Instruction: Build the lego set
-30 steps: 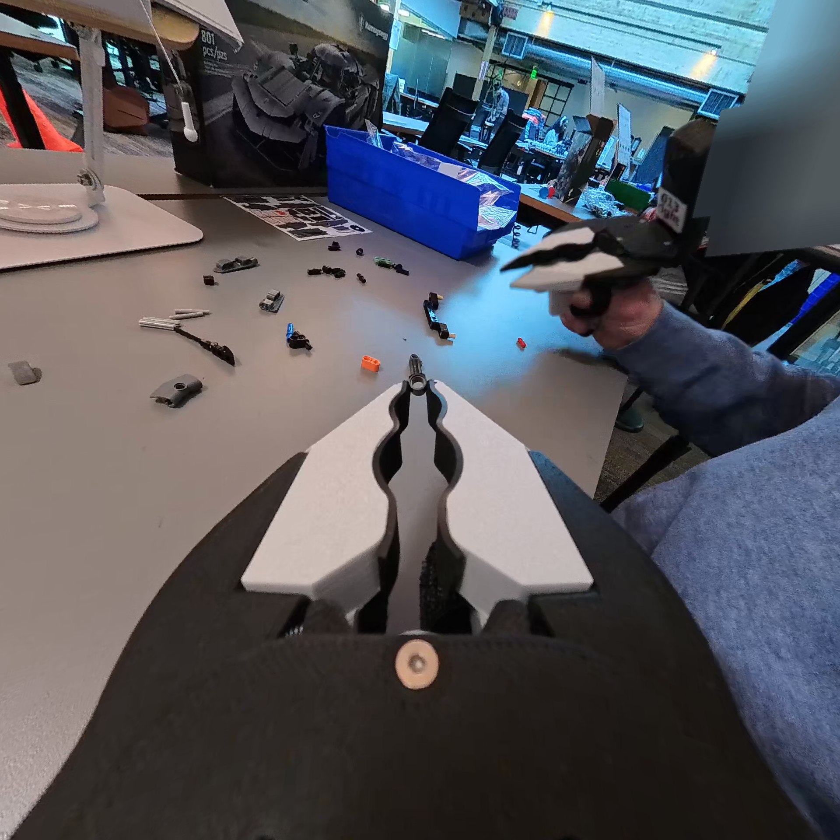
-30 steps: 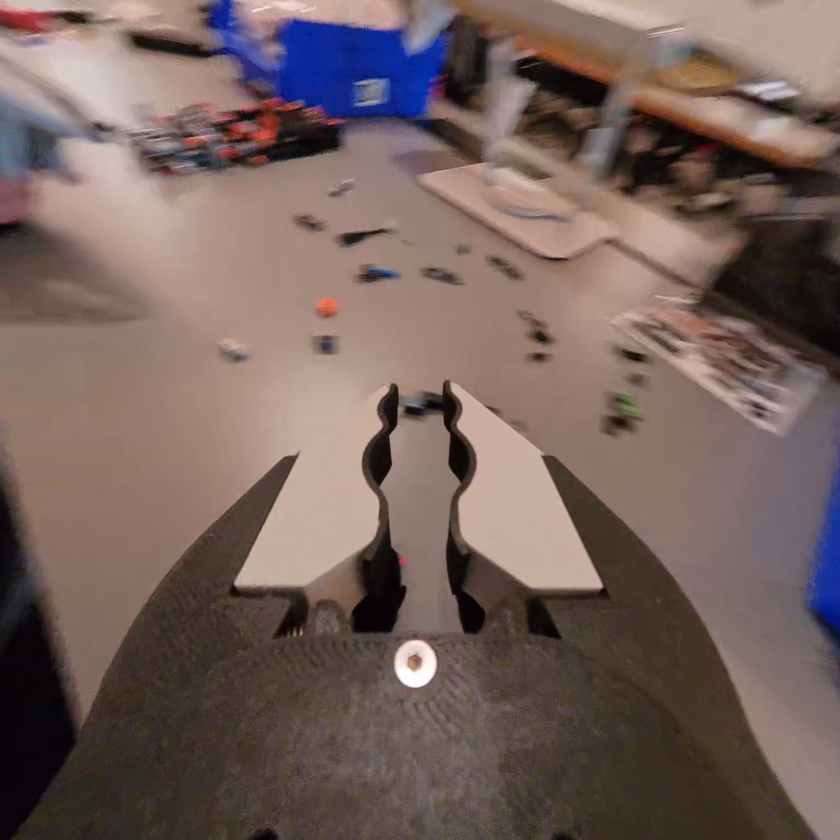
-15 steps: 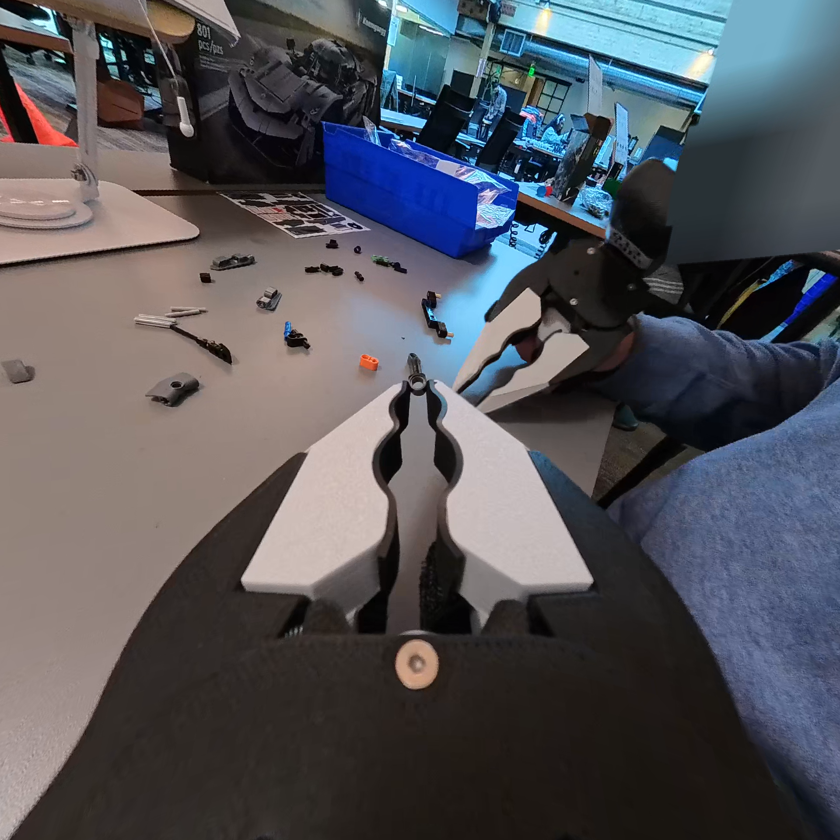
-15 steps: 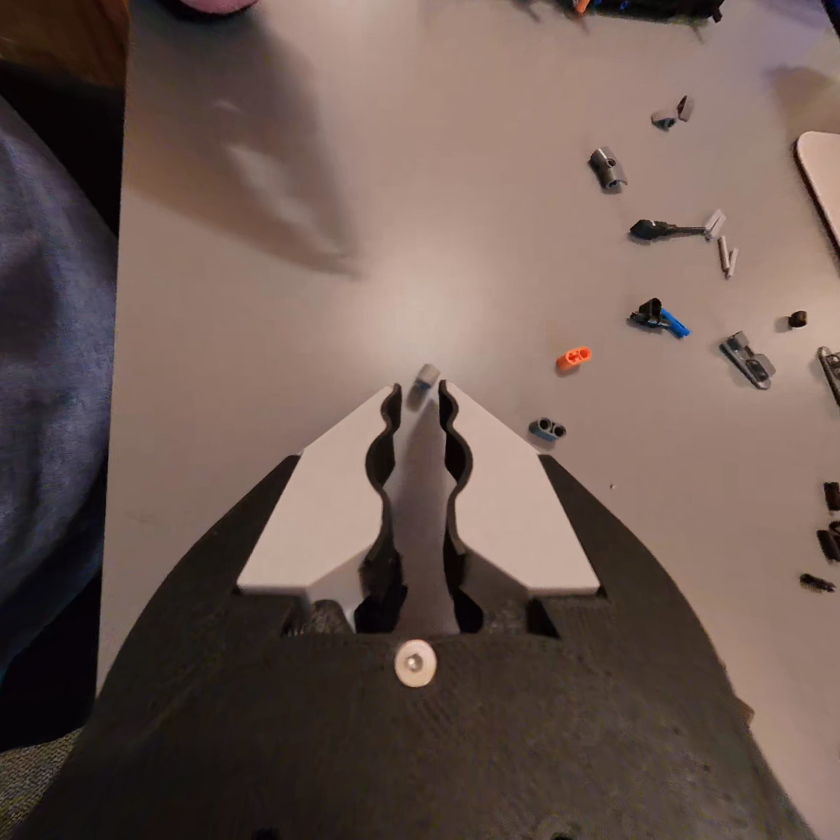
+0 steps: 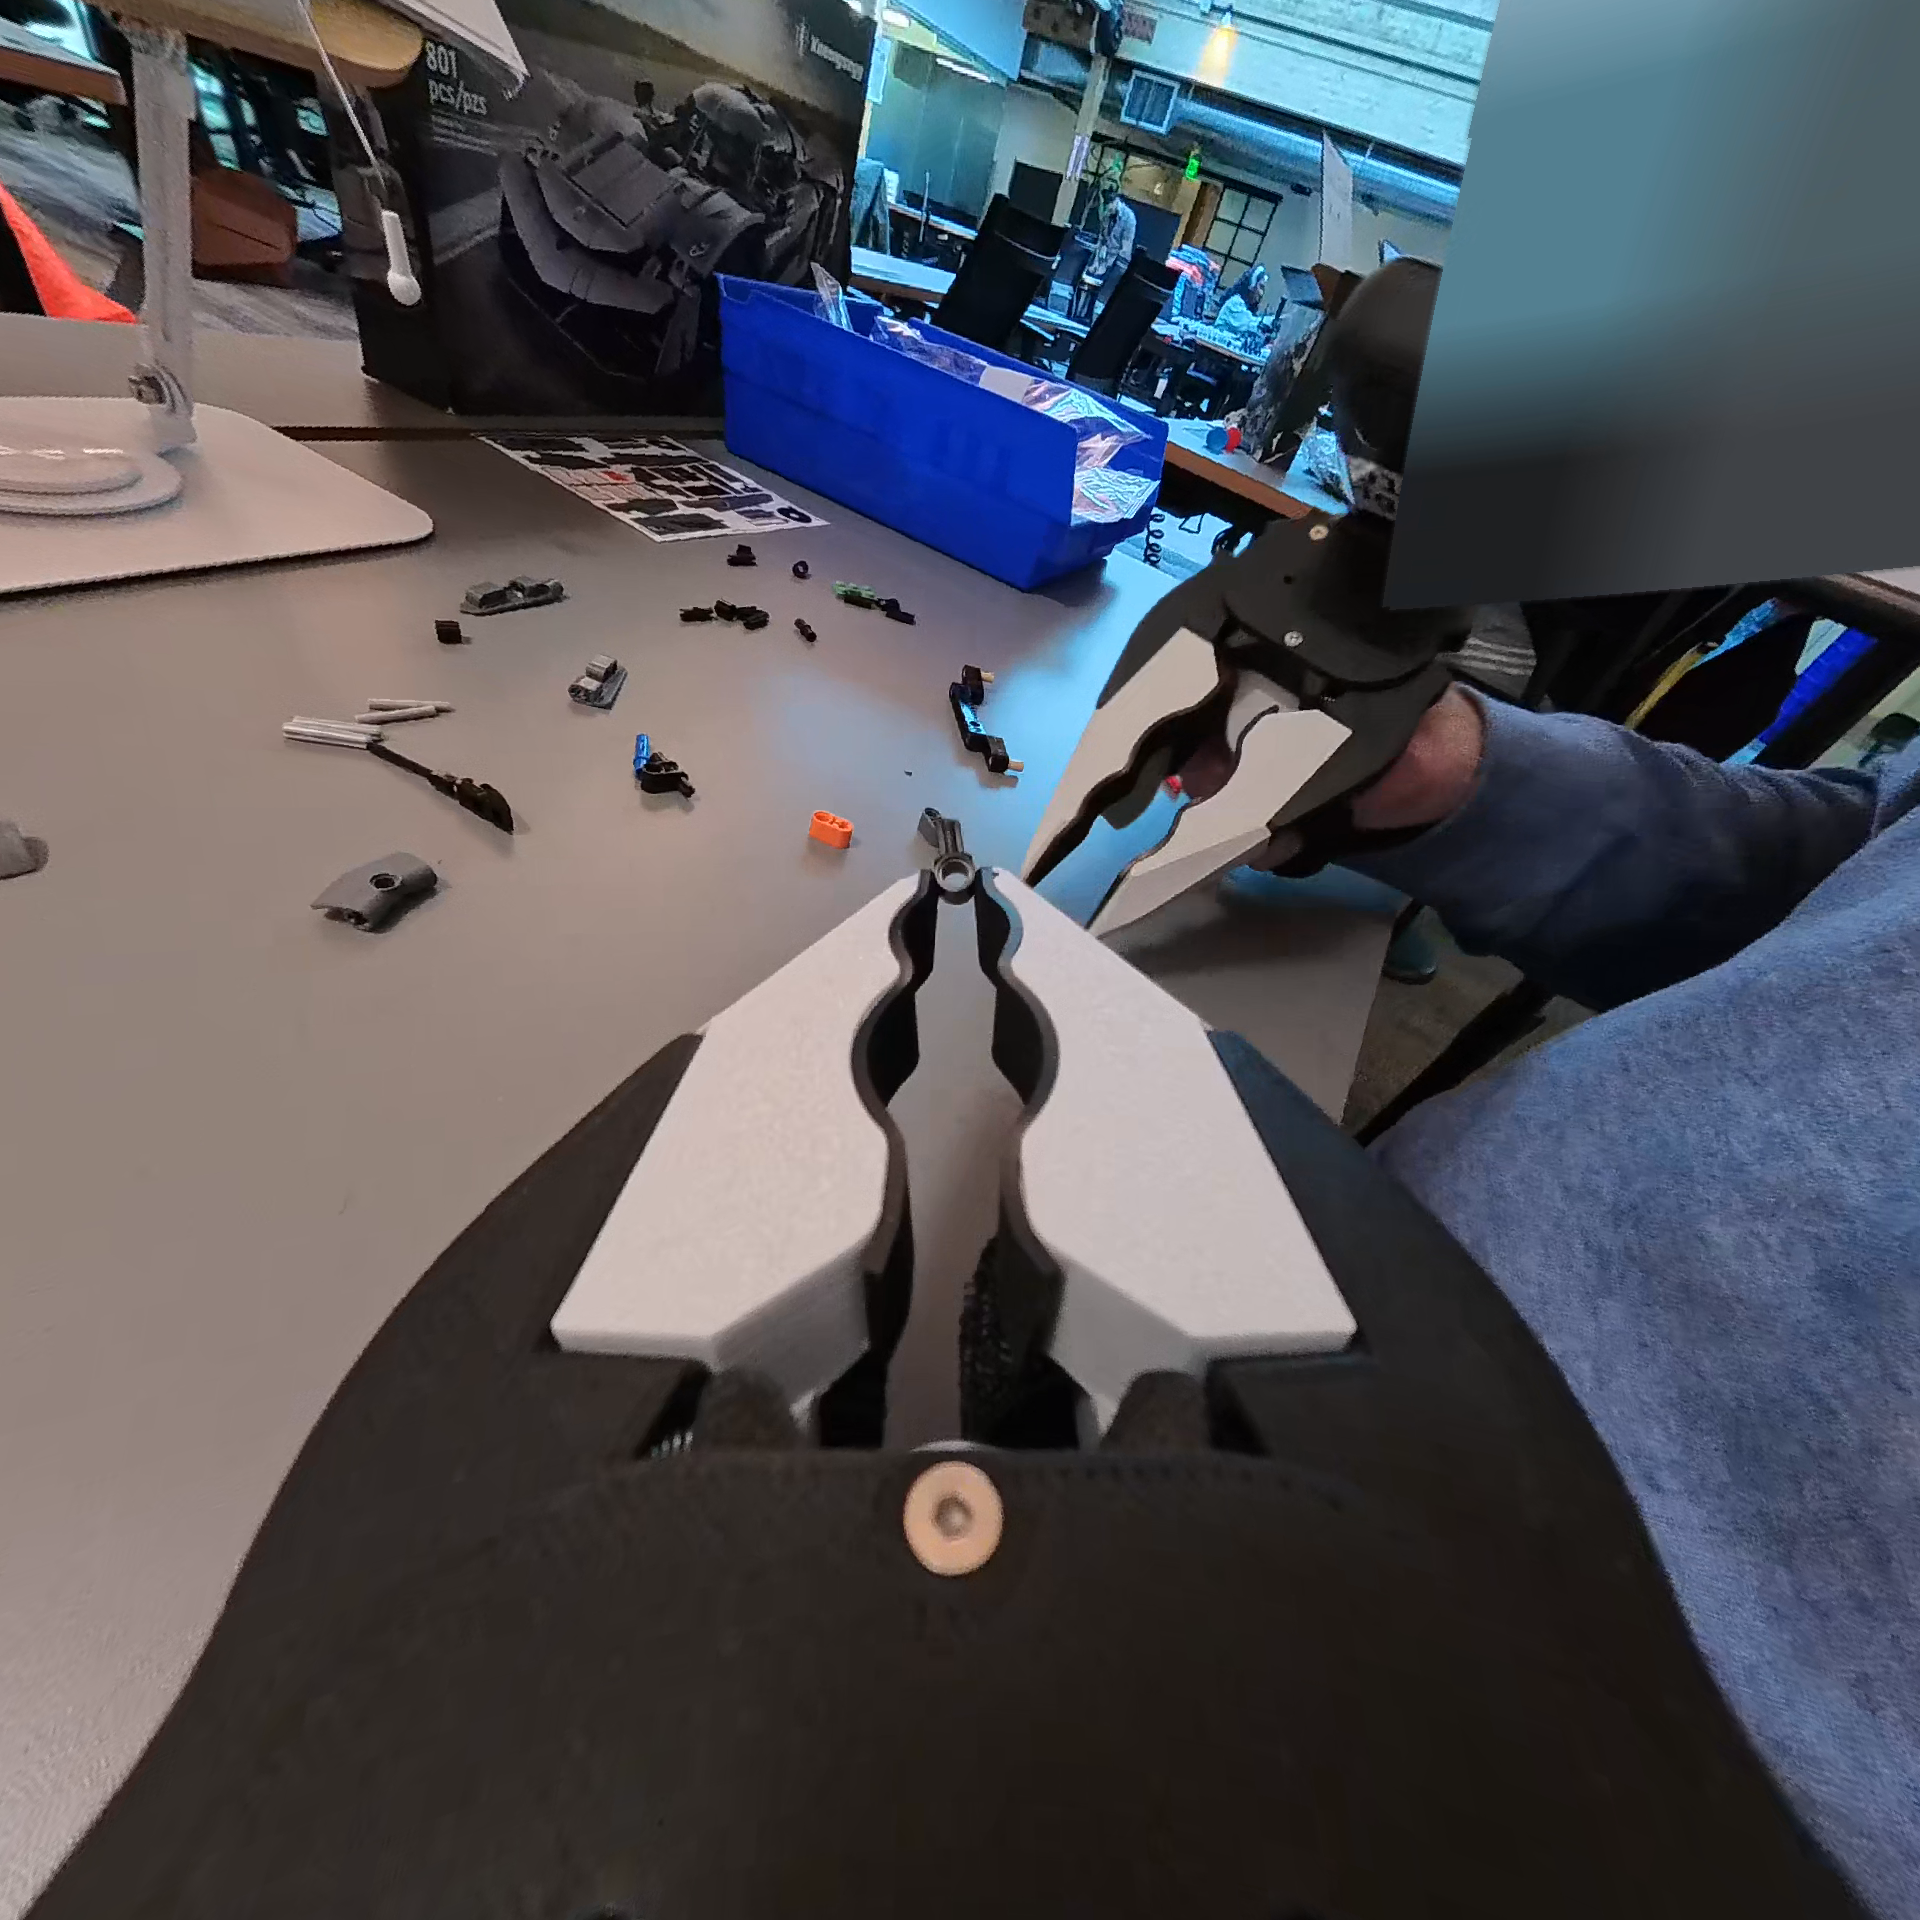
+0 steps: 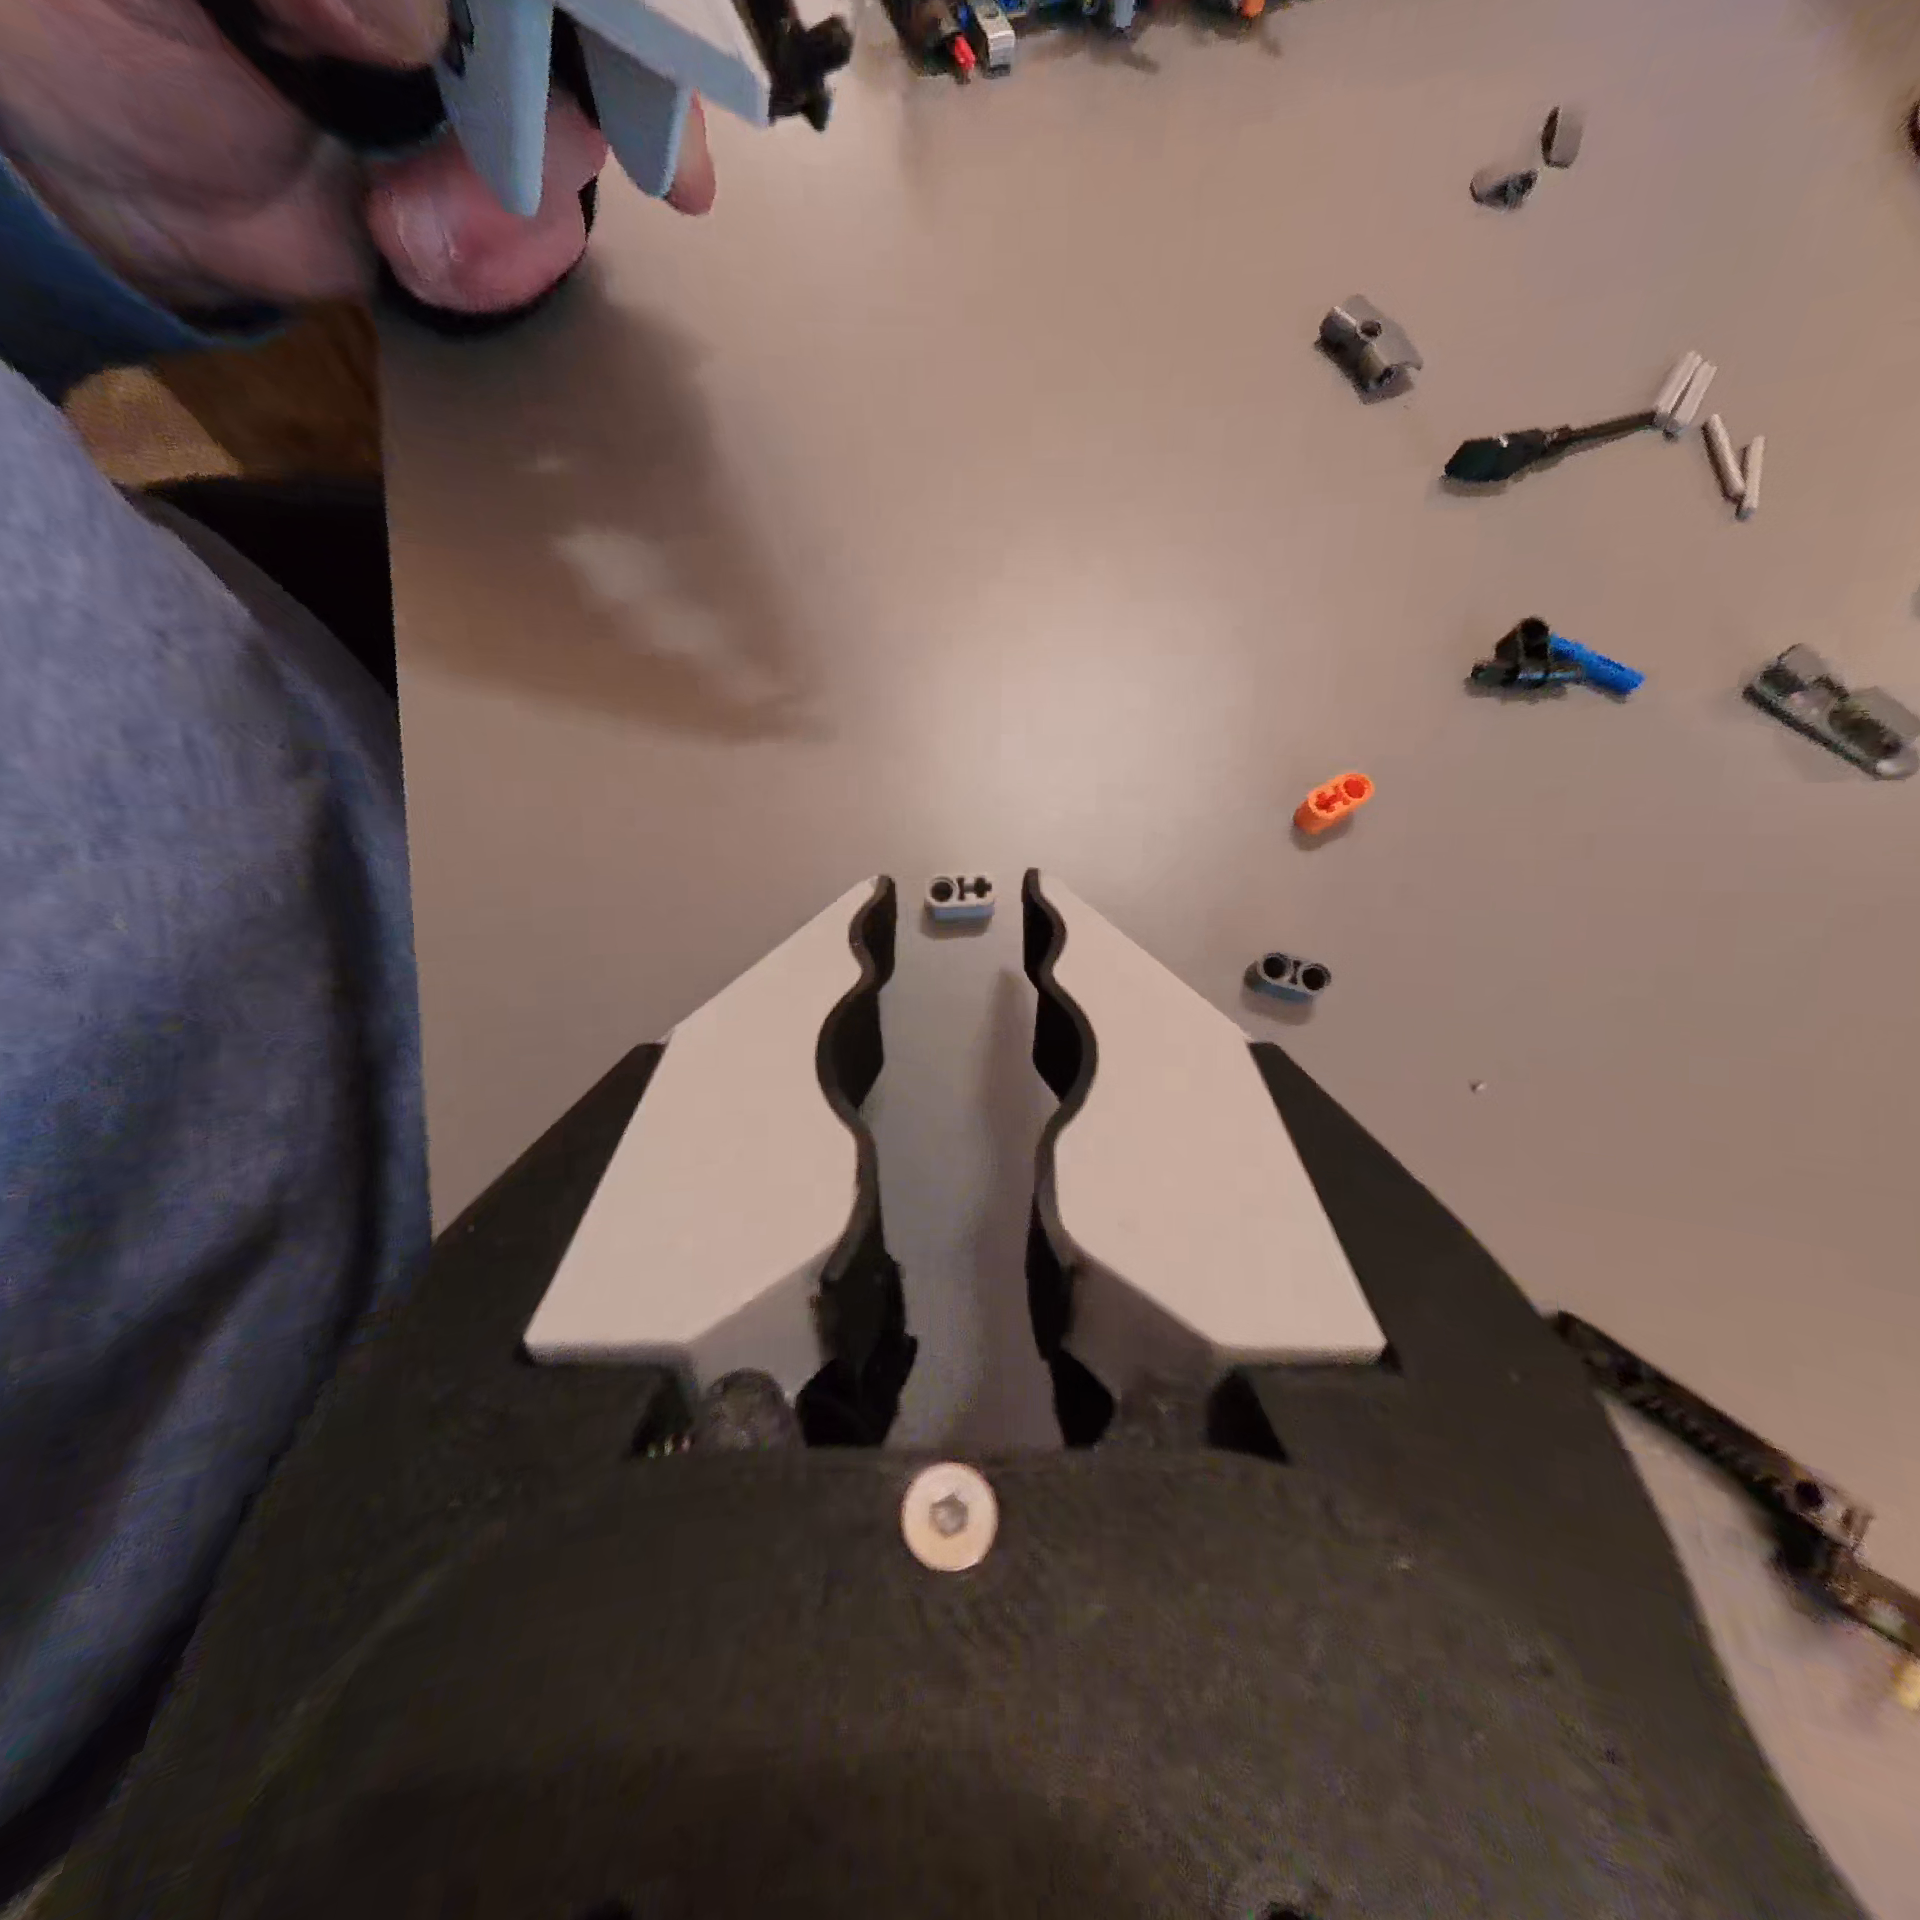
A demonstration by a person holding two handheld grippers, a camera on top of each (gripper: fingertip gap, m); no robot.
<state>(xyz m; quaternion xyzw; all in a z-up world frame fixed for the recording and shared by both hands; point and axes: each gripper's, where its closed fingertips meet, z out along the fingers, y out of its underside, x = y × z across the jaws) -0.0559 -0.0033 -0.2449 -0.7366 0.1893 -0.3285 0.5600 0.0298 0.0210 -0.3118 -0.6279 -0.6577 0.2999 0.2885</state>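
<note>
Left wrist view: left gripper (image 5: 954, 883) jaws nearly together, pinching small black pin piece (image 5: 952, 871) at the tips, above grey surface (image 5: 208, 1039). Right gripper (image 6: 958, 883) points down w/ jaws spread, small grey connector (image 6: 958, 898) lying on surface between the tips, not gripped. Second grey connector (image 6: 1286, 977) just beside right tip; orange piece (image 6: 1334, 802) near. Blue bin (image 5: 935, 426) & other loose lego bits farther back.

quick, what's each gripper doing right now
left gripper: shut on a small black pin piece
right gripper: open, straddling a grey two-hole connector
</note>
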